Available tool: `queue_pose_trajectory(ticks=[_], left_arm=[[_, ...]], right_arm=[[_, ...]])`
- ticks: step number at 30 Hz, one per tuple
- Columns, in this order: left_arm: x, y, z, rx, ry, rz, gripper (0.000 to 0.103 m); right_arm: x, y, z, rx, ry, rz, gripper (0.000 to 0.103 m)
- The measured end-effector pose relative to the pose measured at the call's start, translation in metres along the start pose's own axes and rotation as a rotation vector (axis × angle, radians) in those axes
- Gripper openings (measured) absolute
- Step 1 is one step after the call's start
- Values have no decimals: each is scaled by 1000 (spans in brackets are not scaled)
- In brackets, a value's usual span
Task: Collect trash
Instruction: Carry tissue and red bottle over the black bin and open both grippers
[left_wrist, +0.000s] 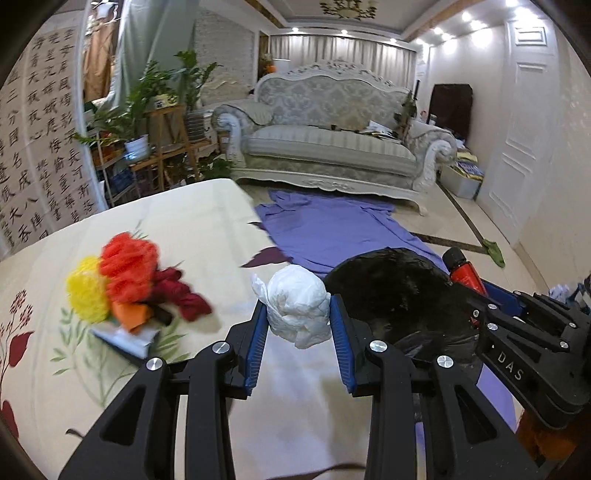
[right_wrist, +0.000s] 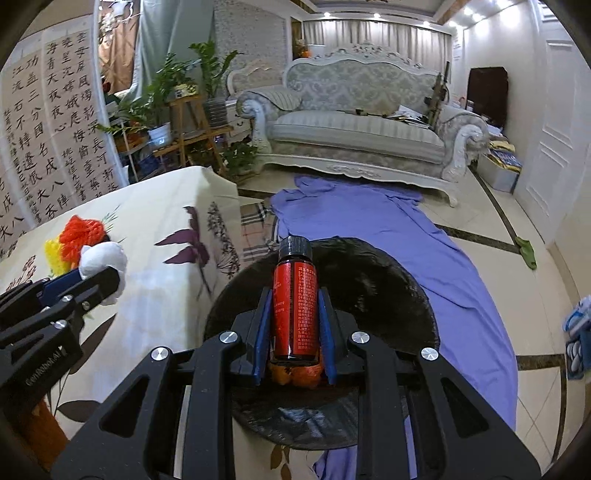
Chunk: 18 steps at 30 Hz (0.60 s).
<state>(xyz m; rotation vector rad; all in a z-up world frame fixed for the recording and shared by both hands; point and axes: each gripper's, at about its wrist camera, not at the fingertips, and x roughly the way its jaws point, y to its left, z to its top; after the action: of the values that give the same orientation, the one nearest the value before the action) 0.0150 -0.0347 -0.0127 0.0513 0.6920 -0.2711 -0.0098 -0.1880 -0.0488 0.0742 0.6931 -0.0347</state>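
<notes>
Far to the left of my left gripper (left_wrist: 298, 325), a blurred heap of red, yellow and orange trash (left_wrist: 122, 284) lies on the table (left_wrist: 199, 221), which wears a cream cloth printed with flowers. My left gripper is clamped on a white crumpled paper ball (left_wrist: 299, 304), its blue pads pressing both sides, and holds it above the table's edge. Just to its right, close beside the ball, gapes the black trash bag (left_wrist: 391, 291); I cannot tell from this view whether ball and bag touch. Right again, my right gripper (right_wrist: 295, 325) is closed on a small red bottle (right_wrist: 295, 314) with a black cap, its neck pointing away from me, directly over the bag's dark opening (right_wrist: 369, 288). Something orange (right_wrist: 295, 374) sits under the bottle's base between the fingers; I cannot make out what it is. Beyond both grippers a purple sheet (right_wrist: 388, 229) spreads over the floor toward a pale sofa (right_wrist: 354, 122).
</notes>
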Motion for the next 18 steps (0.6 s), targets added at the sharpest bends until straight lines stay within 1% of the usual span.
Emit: queue_pose_trajectory(ticks=[11, 18], left_arm=[[29, -31, 11, 53, 16, -15, 35], [46, -39, 14, 73, 38, -10, 36]], right_arm=[[24, -21, 11, 37, 0, -8, 23], [38, -31, 15, 60, 6, -10, 24]])
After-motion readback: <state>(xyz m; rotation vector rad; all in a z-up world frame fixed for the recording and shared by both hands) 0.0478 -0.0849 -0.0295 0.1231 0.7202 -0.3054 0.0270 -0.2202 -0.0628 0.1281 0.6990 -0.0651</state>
